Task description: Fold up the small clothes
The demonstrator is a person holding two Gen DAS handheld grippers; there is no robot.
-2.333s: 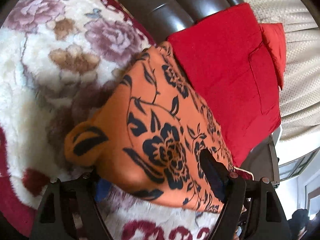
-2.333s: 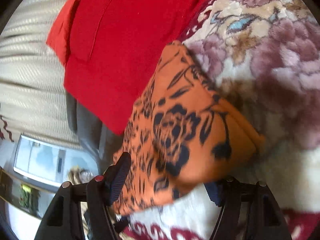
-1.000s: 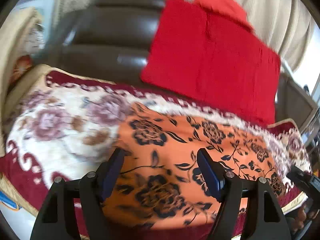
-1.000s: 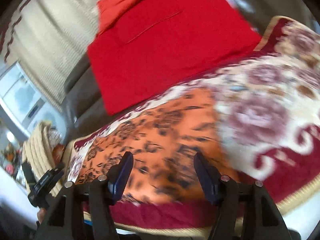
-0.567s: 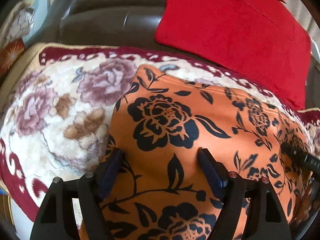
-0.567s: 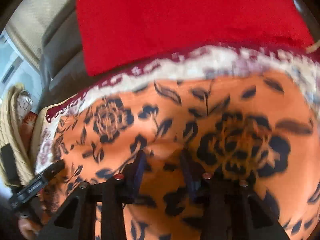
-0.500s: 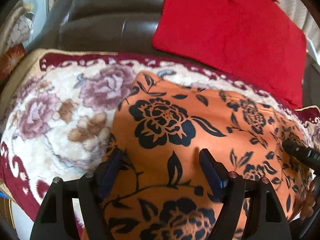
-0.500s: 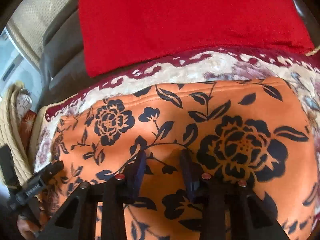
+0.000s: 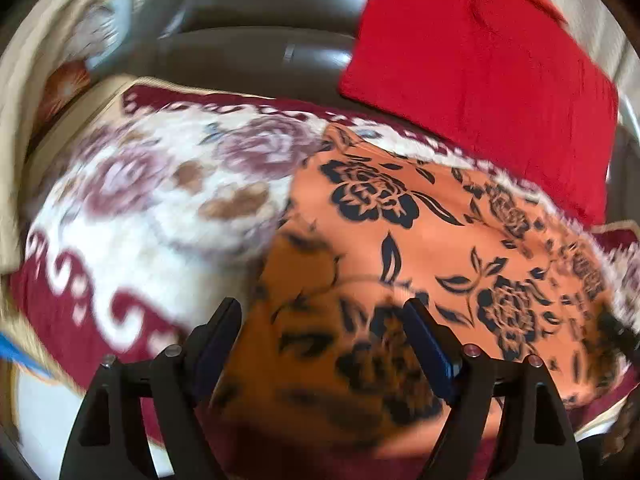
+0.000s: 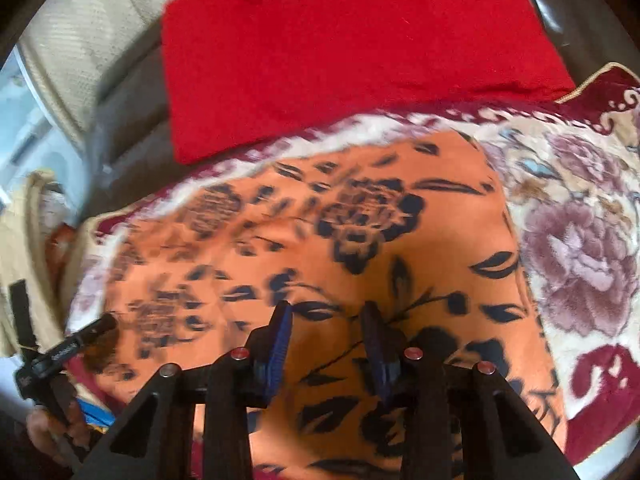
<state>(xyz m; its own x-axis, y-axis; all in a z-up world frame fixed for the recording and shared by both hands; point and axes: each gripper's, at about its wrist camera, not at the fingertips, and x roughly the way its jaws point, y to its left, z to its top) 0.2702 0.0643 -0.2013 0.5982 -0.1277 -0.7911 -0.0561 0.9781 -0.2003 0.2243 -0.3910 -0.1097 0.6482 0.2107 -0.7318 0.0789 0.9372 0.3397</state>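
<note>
Left tool (image 9: 322, 334) spreading wider over the near edge of the orange floral garment (image 9: 420, 248), nothing pinched; right tool (image 10: 326, 334) half spread above its middle, empty. Garment flat on plush floral blanket (image 9: 152, 184), red cushion (image 9: 480, 64) behind. Risk judged: pile snagged with cloth, fold dragged crooked.

Sofa setting, non-task items.
Floral plush blanket (image 9: 168, 208) over dark leather sofa (image 9: 256, 52); red cushion (image 10: 340, 48) against backrest; beige curtain (image 10: 84, 28) behind.

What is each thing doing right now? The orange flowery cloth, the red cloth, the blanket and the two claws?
orange flowery cloth: lying spread on the blanket.
red cloth: lying flat on the sofa back.
blanket: spread out under the cloth.
left claw: opening, gripping nothing.
right claw: part open, over the cloth.
</note>
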